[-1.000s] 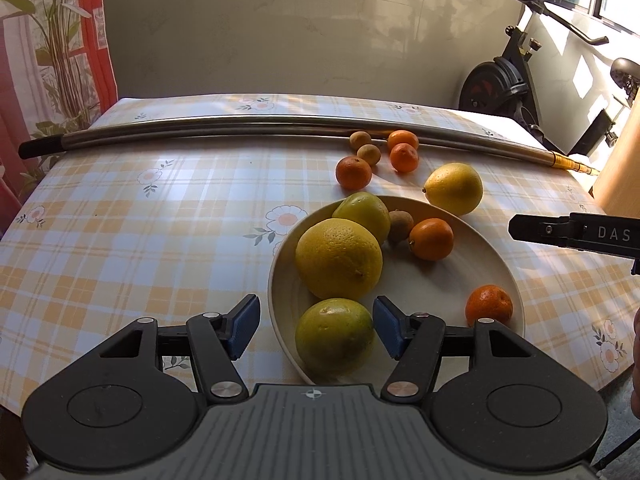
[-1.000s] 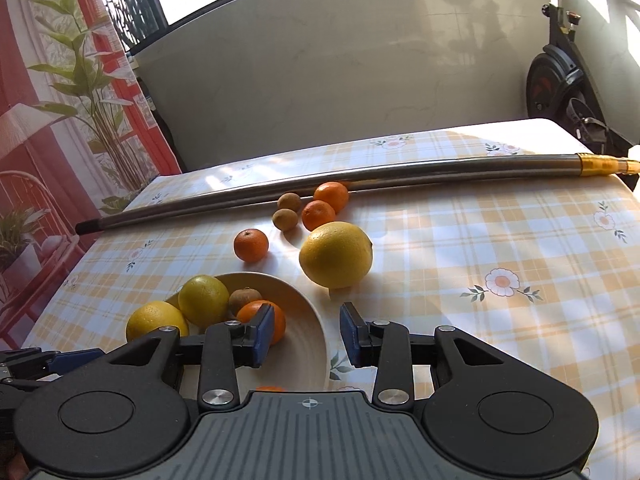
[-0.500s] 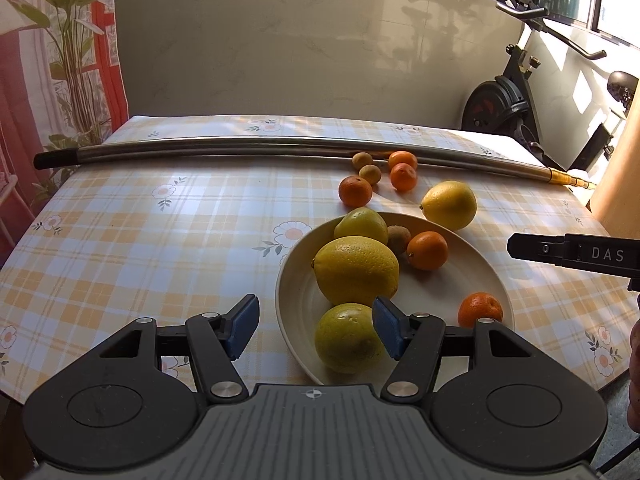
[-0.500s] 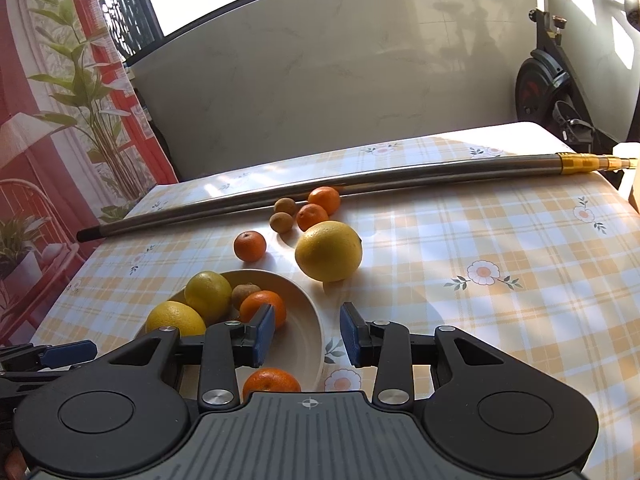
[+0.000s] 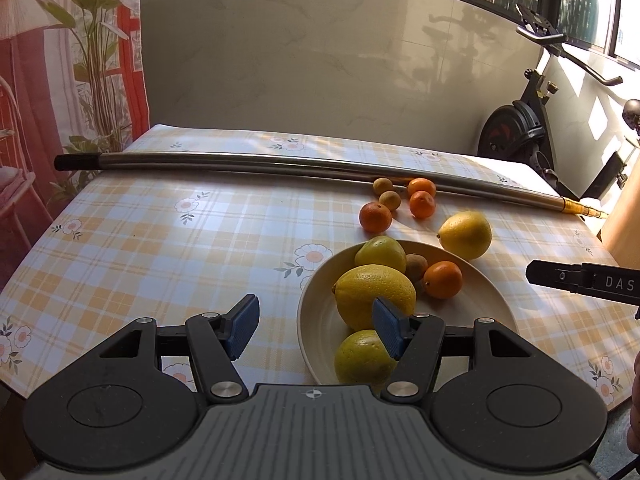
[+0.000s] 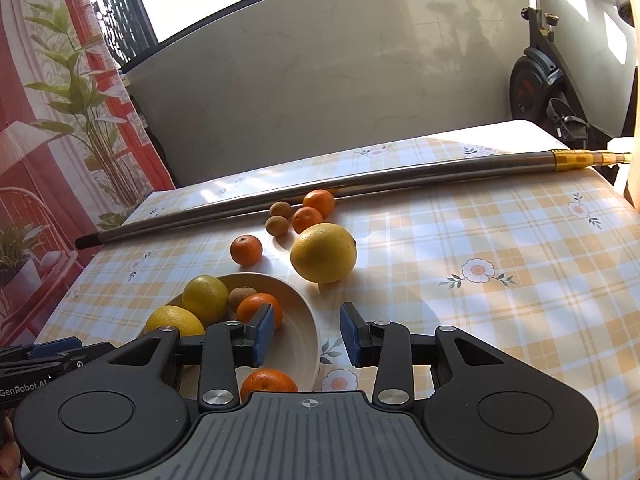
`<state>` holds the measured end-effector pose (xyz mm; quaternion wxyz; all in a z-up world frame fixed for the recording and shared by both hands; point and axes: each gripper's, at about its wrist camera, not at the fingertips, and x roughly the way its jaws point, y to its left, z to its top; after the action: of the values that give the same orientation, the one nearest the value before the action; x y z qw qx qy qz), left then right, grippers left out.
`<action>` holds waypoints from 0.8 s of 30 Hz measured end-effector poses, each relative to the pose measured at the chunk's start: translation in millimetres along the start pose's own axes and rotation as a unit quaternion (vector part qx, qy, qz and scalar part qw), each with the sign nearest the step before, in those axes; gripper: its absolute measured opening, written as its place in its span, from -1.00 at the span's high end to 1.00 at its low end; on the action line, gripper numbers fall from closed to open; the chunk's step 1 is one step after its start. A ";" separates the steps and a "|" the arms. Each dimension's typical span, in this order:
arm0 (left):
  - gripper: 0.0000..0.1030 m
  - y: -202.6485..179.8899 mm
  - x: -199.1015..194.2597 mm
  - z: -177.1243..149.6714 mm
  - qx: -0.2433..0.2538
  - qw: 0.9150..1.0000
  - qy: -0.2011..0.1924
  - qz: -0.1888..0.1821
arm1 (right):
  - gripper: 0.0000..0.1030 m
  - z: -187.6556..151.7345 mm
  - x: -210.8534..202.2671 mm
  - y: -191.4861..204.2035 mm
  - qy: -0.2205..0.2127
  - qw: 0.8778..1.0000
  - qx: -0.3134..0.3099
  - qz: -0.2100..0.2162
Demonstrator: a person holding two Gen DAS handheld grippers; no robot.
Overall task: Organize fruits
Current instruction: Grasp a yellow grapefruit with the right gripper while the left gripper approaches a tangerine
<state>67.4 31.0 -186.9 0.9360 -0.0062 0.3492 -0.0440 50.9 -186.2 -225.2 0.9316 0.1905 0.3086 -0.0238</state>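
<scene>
both grippers hover over the near edge of the table with nothing between their pads. the left gripper (image 5: pixel 316 326) has its jaws standing fairly wide and empty. the right gripper (image 6: pixel 307 334) is set narrower, also empty, aimed at the gap just right of the plate (image 6: pixel 306 340).

nearest on the plate lie a greenish-yellow citrus (image 5: pixel 362 356) and, at its near right rim, a mandarin (image 6: pixel 269 385). behind them sit a big lemon (image 5: pixel 374 296), another yellow-green citrus (image 5: pixel 380 254), a brown kiwi-like fruit (image 5: pixel 416 266) and a second mandarin (image 5: pixel 443 279). that makes six pieces on the plate: three large citrus, two mandarins, one small brown fruit.

just beyond the plate's far right rim a large yellow citrus (image 6: pixel 323 253) rests on the cloth. farther off are three loose mandarins (image 6: pixel 246 249) and two small brown fruits (image 6: pixel 277 225), six pieces in all yet to gather, near a long metal pole (image 6: pixel 360 182).

risks, as i judge them: the right jaws look too narrow for the big yellow citrus, so closing in could nudge it and send it rolling. the plate is crowded on its left, so a dropped fruit may knock the rim-side mandarin off.
</scene>
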 end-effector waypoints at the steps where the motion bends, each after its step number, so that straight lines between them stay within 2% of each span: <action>1: -0.27 0.0 0.1 2.5 -0.001 1.000 -0.003 0.000 | 0.33 1.8 -0.3 -0.1 -0.001 1.000 -0.002 0.000; 6: -0.27 5.7 1.7 14.6 -0.008 1.000 -0.010 -0.011 | 0.33 7.6 -1.9 -4.1 -0.010 1.000 -0.004 -0.010; 13: -0.27 24.5 6.2 42.7 -0.010 0.999 0.002 -0.031 | 0.33 21.3 4.7 -13.8 -0.015 0.999 -0.006 -0.028; 16: -0.27 30.0 7.0 56.0 -0.013 0.999 -0.002 -0.030 | 0.33 28.3 7.9 -17.2 -0.018 0.999 0.002 -0.027; 24: -0.27 22.3 18.9 89.6 -0.040 0.998 0.004 -0.058 | 0.33 43.1 26.8 -14.8 -0.022 0.999 -0.017 -0.019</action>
<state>142.0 49.9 -132.4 0.9294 -0.0634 0.3535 -0.0846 94.6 -213.9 -214.1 0.9406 0.1686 0.2919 -0.0405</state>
